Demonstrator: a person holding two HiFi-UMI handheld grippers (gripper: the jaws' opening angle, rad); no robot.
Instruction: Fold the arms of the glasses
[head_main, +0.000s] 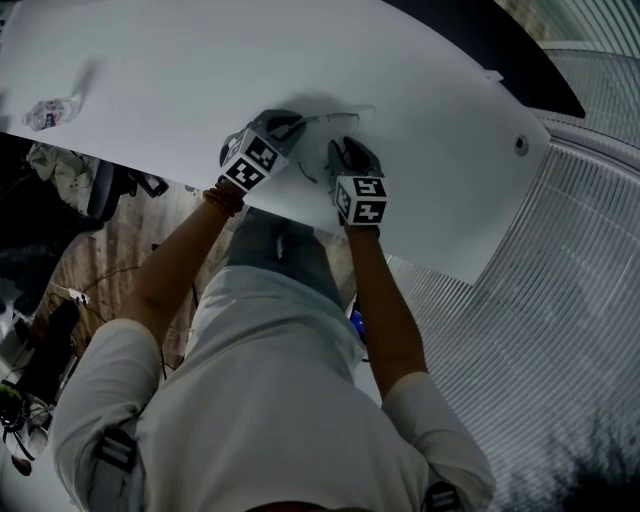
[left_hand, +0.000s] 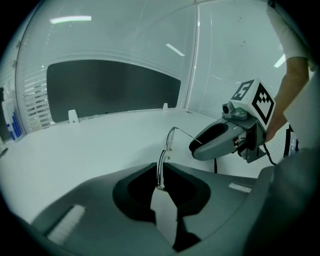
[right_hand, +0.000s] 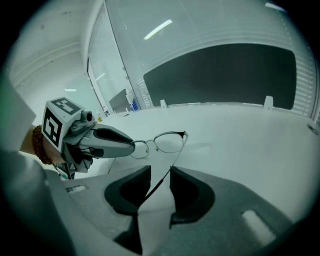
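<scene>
Thin metal-rimmed glasses (head_main: 322, 120) are held just over the white table (head_main: 440, 110). My left gripper (head_main: 290, 122) is shut on one end of the front frame; in its own view the rim (left_hand: 171, 137) runs edge-on into the closed tips of the left gripper (left_hand: 160, 168). In the right gripper view the lenses (right_hand: 169, 142) face me, and the left gripper (right_hand: 131, 147) pinches the far lens. One arm (right_hand: 172, 165) of the glasses stretches back between the jaws of my right gripper (right_hand: 160, 173), with a gap on both sides. The right gripper (left_hand: 194, 148) hovers beside the frame.
A crumpled clear wrapper (head_main: 50, 112) lies at the table's far left. A dark panel (left_hand: 110, 92) stands along the back edge, with blinds behind. A round grommet (head_main: 521, 145) sits near the right corner. The person's torso is close to the near edge.
</scene>
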